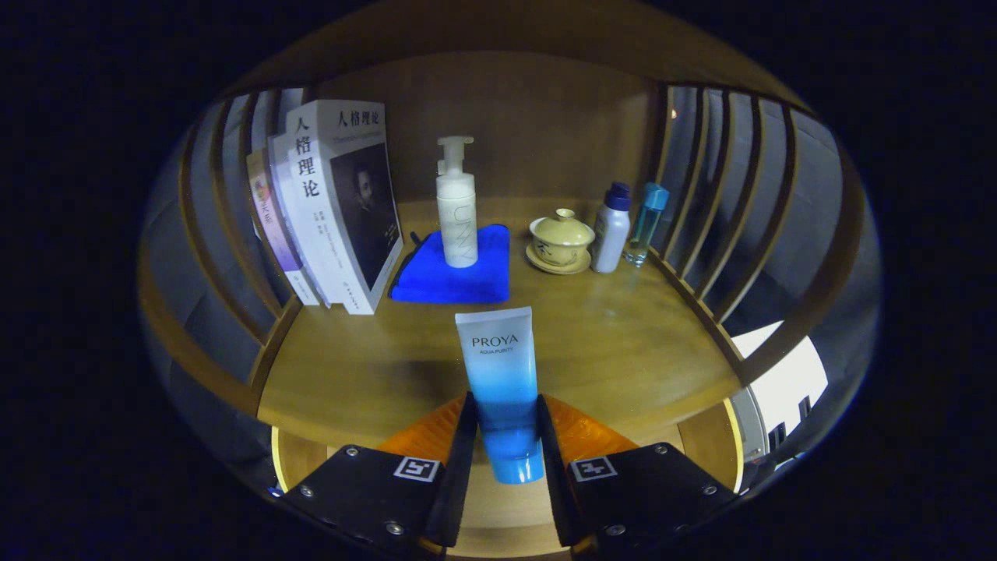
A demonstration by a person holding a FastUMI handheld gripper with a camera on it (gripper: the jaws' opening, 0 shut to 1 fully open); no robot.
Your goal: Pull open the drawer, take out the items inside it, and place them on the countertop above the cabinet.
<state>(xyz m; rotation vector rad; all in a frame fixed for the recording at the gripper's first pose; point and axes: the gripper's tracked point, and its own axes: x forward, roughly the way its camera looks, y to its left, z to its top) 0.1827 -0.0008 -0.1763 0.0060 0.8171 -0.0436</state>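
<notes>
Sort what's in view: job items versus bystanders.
Job:
- blue tube, clamped between the jaws of the gripper
- wooden countertop, where it goes

Lying about, beyond the tube:
- books
- white pump bottle on blue cloth
- lidded cup on saucer
- two small bottles

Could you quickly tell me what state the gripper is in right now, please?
Gripper: shut on the blue tube, both fingers pressing its lower part, held over the countertop.
</notes>
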